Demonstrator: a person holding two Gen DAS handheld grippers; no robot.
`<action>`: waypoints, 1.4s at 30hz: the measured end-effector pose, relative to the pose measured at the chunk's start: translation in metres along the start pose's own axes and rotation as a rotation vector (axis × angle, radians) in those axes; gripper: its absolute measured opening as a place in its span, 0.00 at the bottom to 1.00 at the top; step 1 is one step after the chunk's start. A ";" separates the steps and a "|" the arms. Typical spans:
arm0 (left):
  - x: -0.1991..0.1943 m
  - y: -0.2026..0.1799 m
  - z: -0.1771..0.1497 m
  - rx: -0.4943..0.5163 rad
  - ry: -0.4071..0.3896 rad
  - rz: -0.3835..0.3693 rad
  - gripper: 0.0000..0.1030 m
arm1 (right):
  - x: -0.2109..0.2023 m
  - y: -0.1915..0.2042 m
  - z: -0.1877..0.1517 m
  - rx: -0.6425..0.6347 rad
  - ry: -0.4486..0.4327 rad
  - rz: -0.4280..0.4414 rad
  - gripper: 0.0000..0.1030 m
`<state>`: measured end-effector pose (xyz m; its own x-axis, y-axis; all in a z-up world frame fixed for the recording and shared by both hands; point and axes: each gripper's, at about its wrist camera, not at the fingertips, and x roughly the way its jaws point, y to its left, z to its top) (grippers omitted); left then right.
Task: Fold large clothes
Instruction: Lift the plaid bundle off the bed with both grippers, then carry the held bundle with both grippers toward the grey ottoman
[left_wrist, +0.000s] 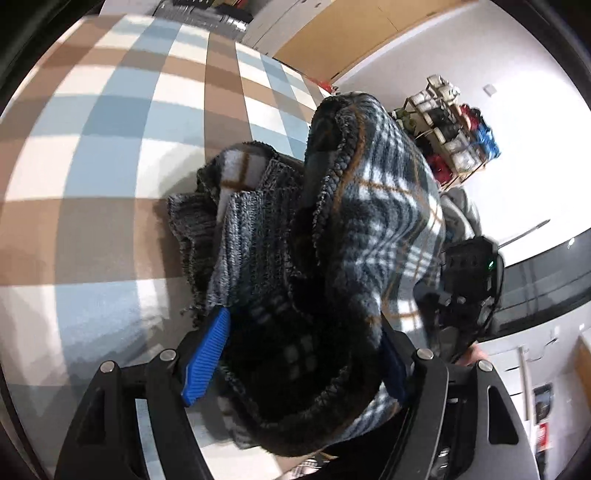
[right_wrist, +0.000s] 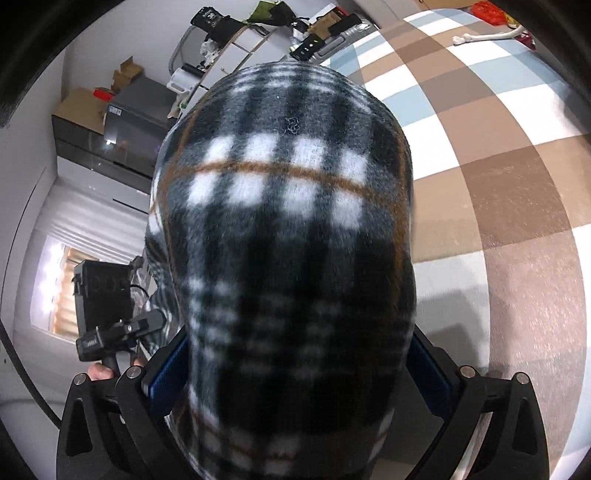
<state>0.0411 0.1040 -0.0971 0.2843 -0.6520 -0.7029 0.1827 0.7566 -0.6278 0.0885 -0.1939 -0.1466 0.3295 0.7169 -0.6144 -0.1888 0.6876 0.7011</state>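
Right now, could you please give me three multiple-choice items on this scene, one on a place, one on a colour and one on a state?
1. Where is the dark plaid fleece garment in the right wrist view?
A. Flat on the floor beside a chair
B. Bunched between the fingers of the right gripper
C. Hanging on a wall hook

2. What colour is the thin stripe in the fleece's plaid?
A. Orange-brown
B. Bright green
C. Pink

3. How does the garment stand with the left gripper?
A. Spread flat, far off
B. Neatly folded into a square
C. Bunched up between its blue ribbed pads

Answers: 1 B, fabric fills the gap between the fingers, above the checked brown, blue and white cover. 2 A, an orange-brown line crosses the white squares. 3 C, a crumpled wad with a grey knit cuff sits between the pads.
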 end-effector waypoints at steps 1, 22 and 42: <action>0.000 0.000 -0.001 0.007 -0.003 0.027 0.70 | 0.000 0.001 0.000 -0.007 -0.007 -0.002 1.00; 0.031 0.022 -0.007 -0.119 0.125 -0.131 0.94 | 0.003 0.013 -0.018 -0.029 -0.054 -0.013 1.00; 0.025 0.001 -0.022 -0.034 0.138 -0.177 0.69 | 0.004 0.016 -0.026 -0.024 0.019 0.100 0.90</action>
<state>0.0273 0.0874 -0.1232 0.1189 -0.7768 -0.6185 0.1862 0.6293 -0.7546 0.0631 -0.1772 -0.1470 0.2906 0.7838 -0.5489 -0.2415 0.6152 0.7505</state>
